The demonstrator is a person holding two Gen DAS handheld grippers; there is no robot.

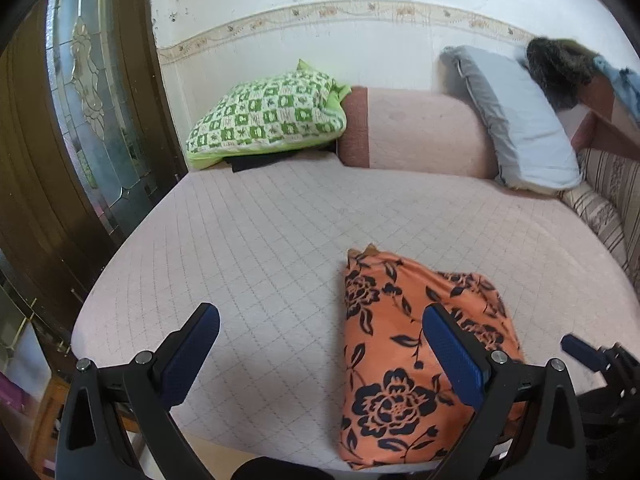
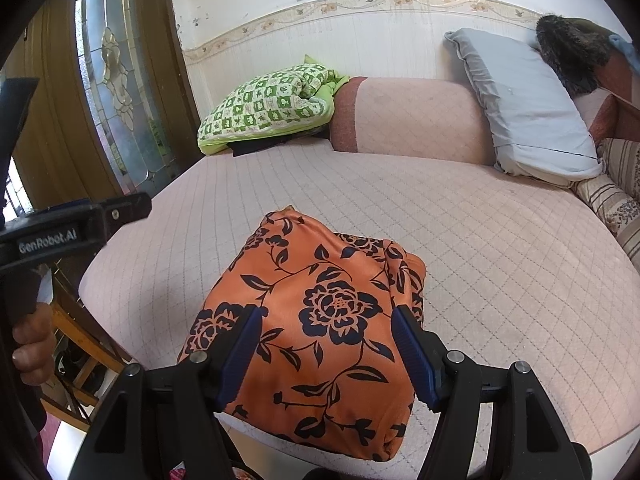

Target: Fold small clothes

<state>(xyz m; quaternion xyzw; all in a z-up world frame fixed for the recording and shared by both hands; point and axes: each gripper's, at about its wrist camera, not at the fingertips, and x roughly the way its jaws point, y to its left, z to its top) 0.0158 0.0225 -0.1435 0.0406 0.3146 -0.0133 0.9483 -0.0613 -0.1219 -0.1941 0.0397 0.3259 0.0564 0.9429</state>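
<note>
1. Currently the orange garment with a dark navy flower print [image 2: 320,320] lies folded into a compact, roughly rectangular bundle at the near edge of the pale pink quilted bed cover [image 2: 480,248]. Layers show along its right side; one small corner pokes out at the far end.

2. My right gripper [image 2: 332,352] hovers over the near part of the bundle with its blue-padded jaws spread wide, holding nothing. I cannot tell whether the pads touch the cloth.

3. My left gripper [image 1: 320,352] is likewise spread wide and empty. Its right finger overlaps the bundle in the left wrist view; its left finger sits over bare bed cover.

4. Progress, as I judge it: the main folds look done. The bundle is neat and both tools are free of it. What may be left is tucking the stray corner, pressing it flat, or setting it aside. No other loose small clothes are visible on the bed.

5. Surroundings: a green-and-white checked folded quilt [image 1: 268,116] sits at the far left of the bed, a pink bolster cushion [image 1: 420,132] beside it, and a pale blue pillow [image 1: 520,120] leans at the far right. A wooden door with leaded glass [image 1: 92,100] stands to the left.
</note>
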